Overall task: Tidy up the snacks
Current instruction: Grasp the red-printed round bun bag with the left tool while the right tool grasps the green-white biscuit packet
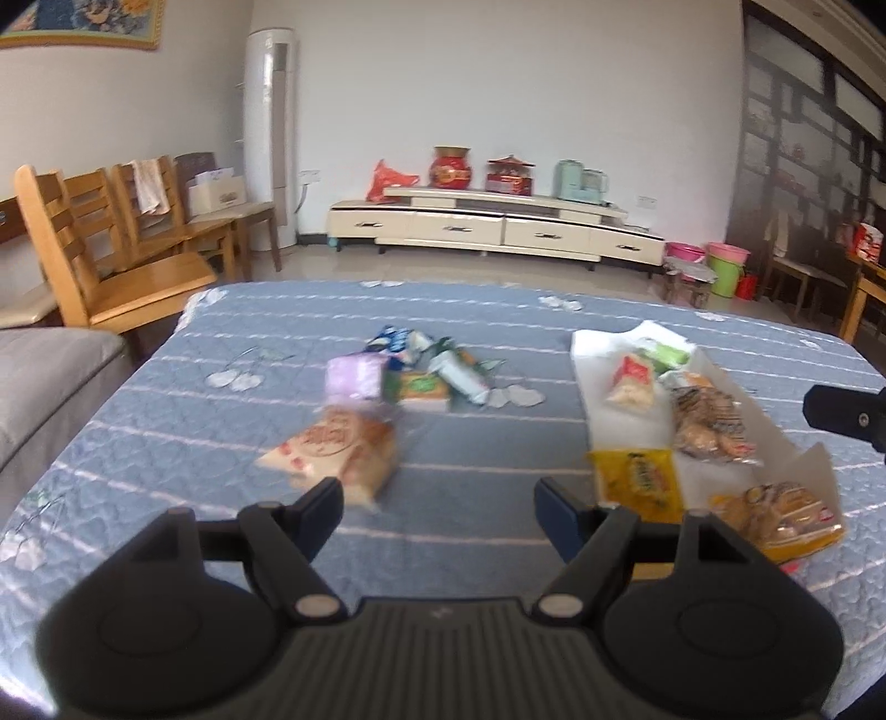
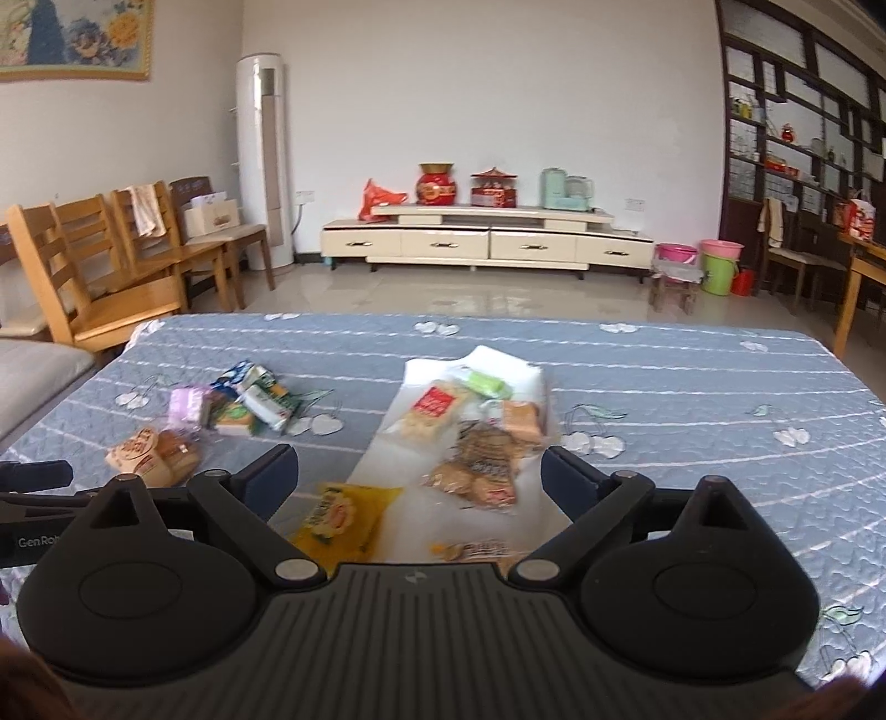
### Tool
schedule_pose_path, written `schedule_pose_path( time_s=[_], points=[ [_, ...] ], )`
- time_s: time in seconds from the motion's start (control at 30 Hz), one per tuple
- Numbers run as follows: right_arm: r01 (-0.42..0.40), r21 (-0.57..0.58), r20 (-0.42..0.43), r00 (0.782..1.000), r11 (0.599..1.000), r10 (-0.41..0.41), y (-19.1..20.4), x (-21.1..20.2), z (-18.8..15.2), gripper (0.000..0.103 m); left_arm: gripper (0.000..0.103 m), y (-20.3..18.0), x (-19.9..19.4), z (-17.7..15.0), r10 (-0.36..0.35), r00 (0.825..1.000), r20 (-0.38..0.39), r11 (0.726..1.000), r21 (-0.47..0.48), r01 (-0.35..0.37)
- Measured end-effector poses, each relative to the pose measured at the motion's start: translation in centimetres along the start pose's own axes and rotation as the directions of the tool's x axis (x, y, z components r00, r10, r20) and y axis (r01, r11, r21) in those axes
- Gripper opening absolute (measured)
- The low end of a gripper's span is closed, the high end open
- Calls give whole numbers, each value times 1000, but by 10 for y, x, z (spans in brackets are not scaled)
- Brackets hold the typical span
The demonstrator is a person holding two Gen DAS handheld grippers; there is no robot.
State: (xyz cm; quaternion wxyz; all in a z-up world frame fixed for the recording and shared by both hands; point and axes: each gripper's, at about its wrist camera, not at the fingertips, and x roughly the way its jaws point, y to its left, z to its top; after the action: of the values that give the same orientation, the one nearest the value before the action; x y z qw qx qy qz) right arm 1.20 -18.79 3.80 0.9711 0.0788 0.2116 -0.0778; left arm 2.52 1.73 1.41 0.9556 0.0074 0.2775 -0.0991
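Blue worktop [image 1: 498, 310], snacks beside white paper [image 2: 387, 454]. Both tongs [image 1: 437, 504] [image 2: 418, 476] wide open, empty. Could bump bread bag [image 1: 338, 448] off sideways.

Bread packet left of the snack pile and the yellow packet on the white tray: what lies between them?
Only bare blue quilted cloth separates the bread packet from the yellow packet, clearest in the left wrist view.

Place: home living room
Upper left: framed picture [image 2: 75, 39], wooden chairs [image 2: 94, 266]
Centre: TV cabinet [image 2: 487, 243], standing air conditioner [image 2: 264, 160]
Right: display shelving [image 2: 803, 138]
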Motion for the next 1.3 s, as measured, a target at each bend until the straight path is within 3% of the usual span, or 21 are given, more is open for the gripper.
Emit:
schedule_pose_path(
  time_s=[0.2, 0.33, 0.43, 0.6, 0.8, 0.9, 0.97, 1.03, 1.1, 1.3],
  points=[
    [-48, -30, -18, 999, 998, 47, 19, 4, -4, 103, 77, 22, 4, -5, 45, 999, -10, 999, -24, -46],
    [-70, -43, -25, 997, 997, 69, 24, 5, -5, 103, 86, 32, 12, -5, 65, 998, -1, 998, -13, -65],
    [-76, -50, -28, 997, 996, 74, 25, 6, -6, 103, 100, 39, 25, 2, 69, 997, 35, 996, 48, -70],
    [-80, -34, -38, 996, 996, 79, 24, 8, -6, 103, 102, 46, 62, 21, 48, 998, 51, 983, 174, -56],
    [-94, -38, -52, 994, 995, 92, 27, 16, -4, 103, 102, 45, 124, 30, 36, 996, -76, 959, 283, -13],
    [-133, -31, -72, 989, 991, 131, 30, 28, 2, 103, 102, 45, 147, 25, 18, 990, -139, 959, 283, 22],
    [-168, -33, -81, 983, 985, 165, 34, 40, 7, 103, 99, 47, 157, 19, 14, 988, -156, 964, 266, 28],
    [-194, -36, -94, 977, 980, 190, 39, 54, 13, 103, 80, 54, 159, 16, -23, 990, -142, 978, 202, 52],
    [-210, -27, -109, 972, 977, 206, 44, 72, 21, 103, 69, 63, 157, 14, -60, 989, -136, 989, 127, 77],
    [-252, 53, -176, 950, 966, 257, 65, 144, 42, 103, 68, 65, 128, -1, -10, 996, -85, 994, 104, 18]
  ],
)
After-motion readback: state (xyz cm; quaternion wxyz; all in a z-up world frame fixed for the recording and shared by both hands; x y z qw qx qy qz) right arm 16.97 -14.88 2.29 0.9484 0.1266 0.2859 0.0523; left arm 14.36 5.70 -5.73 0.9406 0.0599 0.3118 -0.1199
